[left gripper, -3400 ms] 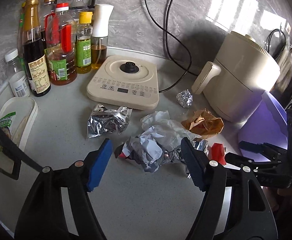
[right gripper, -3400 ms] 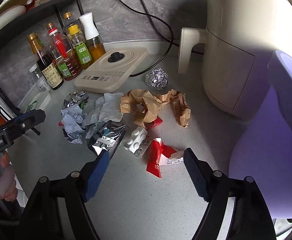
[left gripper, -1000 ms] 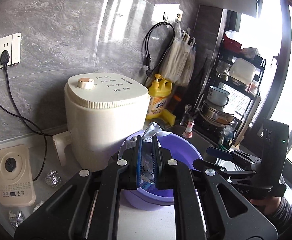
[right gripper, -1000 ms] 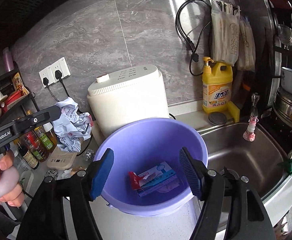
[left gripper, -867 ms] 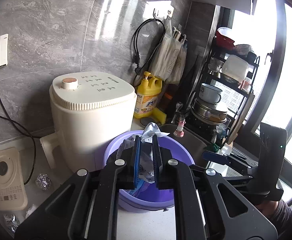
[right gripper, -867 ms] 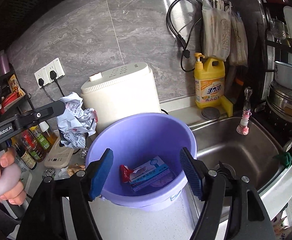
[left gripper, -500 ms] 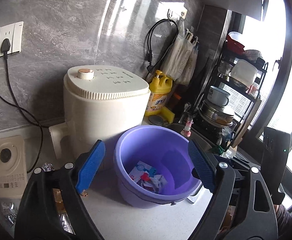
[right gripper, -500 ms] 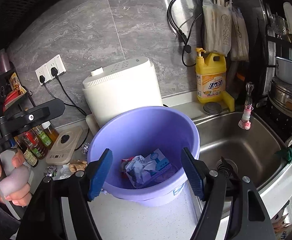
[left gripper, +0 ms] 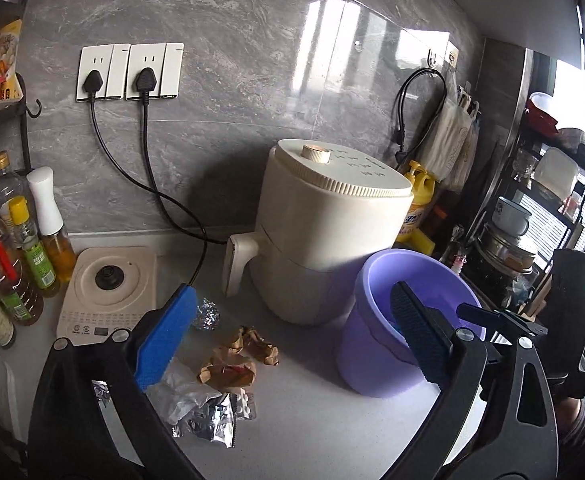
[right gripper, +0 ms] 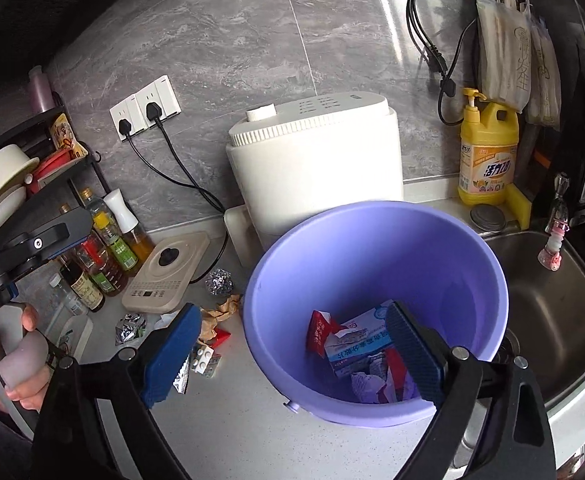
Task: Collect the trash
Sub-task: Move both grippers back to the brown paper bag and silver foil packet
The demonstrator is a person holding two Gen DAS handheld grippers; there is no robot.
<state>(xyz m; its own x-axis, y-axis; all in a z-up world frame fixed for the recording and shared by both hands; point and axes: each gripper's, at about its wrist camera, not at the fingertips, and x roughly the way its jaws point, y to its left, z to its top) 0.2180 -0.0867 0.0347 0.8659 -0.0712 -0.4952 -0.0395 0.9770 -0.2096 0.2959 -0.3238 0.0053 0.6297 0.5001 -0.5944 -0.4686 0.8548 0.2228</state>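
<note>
A purple bucket [right gripper: 376, 240] stands on the counter by the sink; it also shows in the left wrist view [left gripper: 372, 344]. Inside lie a blue-and-white carton [right gripper: 358, 344], a red wrapper [right gripper: 318, 330] and crumpled paper [right gripper: 366, 384]. Loose trash lies left of the bucket: brown paper [left gripper: 234, 364], a foil packet [left gripper: 208, 416], white paper [left gripper: 182, 390] and a foil ball [left gripper: 206, 314]. My left gripper [left gripper: 292, 336] is open and empty above the trash. My right gripper [right gripper: 292, 354] is open and empty above the bucket.
A cream air fryer [left gripper: 328, 232] stands behind the bucket. A small cream appliance [left gripper: 110, 292] and several bottles [left gripper: 20, 252] are at the left. The steel sink [right gripper: 552, 304] lies right of the bucket, with a yellow detergent bottle [right gripper: 488, 152] behind.
My left gripper opened and dropped the crumpled paper into the bucket, then swung left toward the trash on the counter. My right gripper stayed open over the bucket.
</note>
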